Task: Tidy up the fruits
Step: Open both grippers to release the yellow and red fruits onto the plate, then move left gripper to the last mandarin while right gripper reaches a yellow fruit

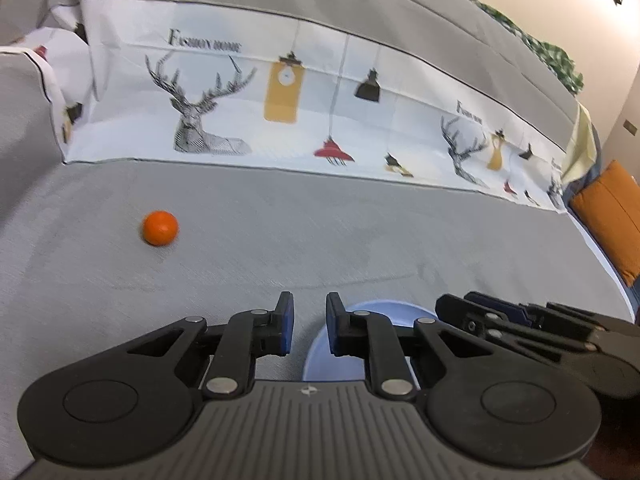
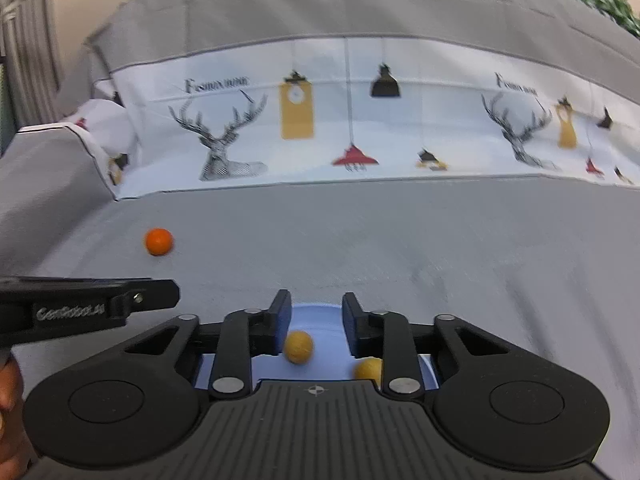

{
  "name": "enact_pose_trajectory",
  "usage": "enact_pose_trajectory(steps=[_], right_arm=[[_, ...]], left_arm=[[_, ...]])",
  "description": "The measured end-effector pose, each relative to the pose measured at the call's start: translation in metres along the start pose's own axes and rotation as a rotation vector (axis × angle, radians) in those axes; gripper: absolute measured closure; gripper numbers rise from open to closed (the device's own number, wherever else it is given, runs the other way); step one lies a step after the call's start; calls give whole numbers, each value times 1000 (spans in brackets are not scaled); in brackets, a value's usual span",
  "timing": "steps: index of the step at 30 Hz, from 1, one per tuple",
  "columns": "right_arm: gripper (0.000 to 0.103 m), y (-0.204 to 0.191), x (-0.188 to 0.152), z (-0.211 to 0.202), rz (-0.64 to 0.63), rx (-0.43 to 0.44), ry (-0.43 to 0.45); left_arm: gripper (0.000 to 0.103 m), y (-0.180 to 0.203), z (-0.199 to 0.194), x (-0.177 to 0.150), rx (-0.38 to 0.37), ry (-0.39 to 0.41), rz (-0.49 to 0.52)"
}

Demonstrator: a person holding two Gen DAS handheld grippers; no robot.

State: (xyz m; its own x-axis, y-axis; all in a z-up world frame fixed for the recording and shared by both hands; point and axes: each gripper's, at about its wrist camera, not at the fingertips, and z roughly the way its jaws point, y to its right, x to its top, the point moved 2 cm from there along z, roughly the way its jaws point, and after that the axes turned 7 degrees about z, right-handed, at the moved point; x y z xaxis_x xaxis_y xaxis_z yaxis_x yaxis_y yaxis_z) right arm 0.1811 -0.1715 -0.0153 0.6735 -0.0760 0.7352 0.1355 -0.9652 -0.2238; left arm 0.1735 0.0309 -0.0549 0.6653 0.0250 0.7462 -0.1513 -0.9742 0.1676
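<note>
Nearest, the right gripper (image 2: 313, 320) hovers with jaws parted and empty above a pale blue round plate (image 2: 320, 316) that holds two small yellow round fruits (image 2: 298, 346), one between the fingers, the other (image 2: 367, 368) further right. Beside it, the left gripper (image 1: 310, 322) is narrowly parted, gripping nothing. Farther left, a small orange round fruit (image 1: 160, 228) lies on the grey fabric sofa seat (image 1: 360, 232), near the deer-print white cloth (image 1: 280, 108).

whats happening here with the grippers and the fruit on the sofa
A person holds two grippers over a gray sofa seat, gathering small fruits into a light blue plate. Two yellowish fruits already lie on the plate under the right gripper, whose jaws are open and empty. The left gripper is also open and empty. An orange fruit sits out on the cushion to the left, not yet collected.
</note>
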Motion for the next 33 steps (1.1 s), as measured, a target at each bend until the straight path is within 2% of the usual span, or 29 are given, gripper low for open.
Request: enact_pose_trajectory(steps=[4,9,12,15,17,18,19,21,23,25,26,32,33], right_arm=[[85,-13,1,-3,-35,54,28],[87,-32,0,-6,-69,129,42],[87,-49,-3,-5,-94,185,33],[86,-70,-9,1,-114,273,-18],[86,-88,-17,9,-157,329,-81],[86,-97,-22,12,-189,337,-97],[85,-106,-26,15,-225,343,-109],[83,-123,-35,21,-280,372,-150],[76,-138,-43,28,-320,374,-171],[54,-148,-49,37,-350,371,-215],[51,-152,-53,43,-364,352,-236],[51,-167,-68,68,-428,303,-293],[55,-169,-71,70,-445,296,-301]], left_arm=[[85,-10,-12,7,42,39,-6],[85,-31,-36,30,126,128,38],[85,-55,-42,50,143,150,43],[85,-87,-36,61,210,160,0],[85,-110,-26,48,262,135,-65],[85,-118,-18,38,275,81,-96],[85,-129,-9,32,297,-7,-152],[85,-145,-7,32,309,-12,-228],[85,-149,-7,33,316,-9,-236],[85,-149,-4,32,315,-28,-227],[85,-149,-4,33,313,-25,-225],[85,-147,5,31,309,-40,-200],[85,-147,6,31,308,-42,-196]])
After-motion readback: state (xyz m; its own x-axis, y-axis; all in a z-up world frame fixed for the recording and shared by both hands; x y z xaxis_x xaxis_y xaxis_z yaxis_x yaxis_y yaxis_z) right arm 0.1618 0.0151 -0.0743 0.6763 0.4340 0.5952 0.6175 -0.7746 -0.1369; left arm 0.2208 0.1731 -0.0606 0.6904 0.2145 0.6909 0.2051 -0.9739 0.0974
